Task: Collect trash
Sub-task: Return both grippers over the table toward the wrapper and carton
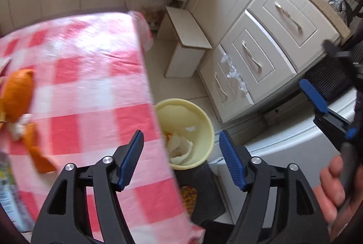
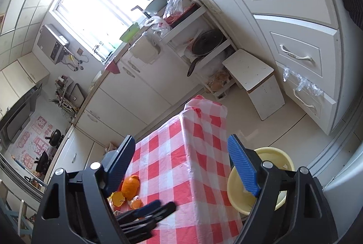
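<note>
Orange peel (image 1: 19, 94) lies in several pieces on the red-and-white checked cloth of the table (image 1: 90, 76), well back from the table's edge, and in the right wrist view the same scraps (image 2: 129, 187) sit on the cloth near the table's near corner. Beside the table, on the floor below its edge, stands a pale yellow bin (image 1: 199, 121) with white crumpled scraps (image 1: 180, 146) and a bit of orange inside it; the right wrist view shows its rim (image 2: 283, 155) just beside the hanging cloth. The left hand-held gripper (image 1: 181, 155) has its blue pads apart with nothing between them, and it hangs over the table's edge and the bin's mouth. The right hand-held gripper (image 2: 181, 164) also stands wide apart and empty, above the table's corner with the bin under its right finger. A hand (image 1: 335, 189) grips the right tool's handle beside the bin. White drawers (image 1: 261, 58) and a small white stool (image 1: 188, 40) stand beyond the bin.
</note>
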`<state>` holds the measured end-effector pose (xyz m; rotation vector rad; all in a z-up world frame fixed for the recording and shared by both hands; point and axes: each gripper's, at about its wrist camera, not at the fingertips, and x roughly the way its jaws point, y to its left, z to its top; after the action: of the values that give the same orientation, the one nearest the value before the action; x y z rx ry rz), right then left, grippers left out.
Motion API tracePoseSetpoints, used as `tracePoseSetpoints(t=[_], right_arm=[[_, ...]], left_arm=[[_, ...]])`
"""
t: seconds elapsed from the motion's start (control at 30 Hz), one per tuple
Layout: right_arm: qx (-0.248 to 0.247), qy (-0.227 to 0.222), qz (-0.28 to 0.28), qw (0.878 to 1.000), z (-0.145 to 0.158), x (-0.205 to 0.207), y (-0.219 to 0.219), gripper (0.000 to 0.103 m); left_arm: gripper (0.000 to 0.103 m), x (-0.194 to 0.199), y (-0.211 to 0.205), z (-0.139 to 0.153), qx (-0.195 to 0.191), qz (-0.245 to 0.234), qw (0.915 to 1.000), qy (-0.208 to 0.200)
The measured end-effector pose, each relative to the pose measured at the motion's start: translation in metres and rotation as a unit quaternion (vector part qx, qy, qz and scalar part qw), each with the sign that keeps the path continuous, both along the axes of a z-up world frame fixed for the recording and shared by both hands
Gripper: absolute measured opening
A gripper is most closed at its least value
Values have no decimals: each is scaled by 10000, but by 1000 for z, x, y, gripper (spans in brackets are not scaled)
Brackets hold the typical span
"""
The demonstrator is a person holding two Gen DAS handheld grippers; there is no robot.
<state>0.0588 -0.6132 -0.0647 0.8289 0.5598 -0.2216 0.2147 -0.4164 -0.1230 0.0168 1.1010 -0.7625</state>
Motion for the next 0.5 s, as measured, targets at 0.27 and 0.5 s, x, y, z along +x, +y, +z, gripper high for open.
tracePoseSetpoints(t=[0.27, 0.5], right_arm=[[-210, 197, 447, 9986, -3, 27, 43, 80], [-504, 452, 1402, 9878, -11, 59, 114, 80]], left_arm=[[81, 15, 157, 43, 23, 1203, 9912, -553], [82, 51, 295, 21, 479, 2581, 9638, -469]])
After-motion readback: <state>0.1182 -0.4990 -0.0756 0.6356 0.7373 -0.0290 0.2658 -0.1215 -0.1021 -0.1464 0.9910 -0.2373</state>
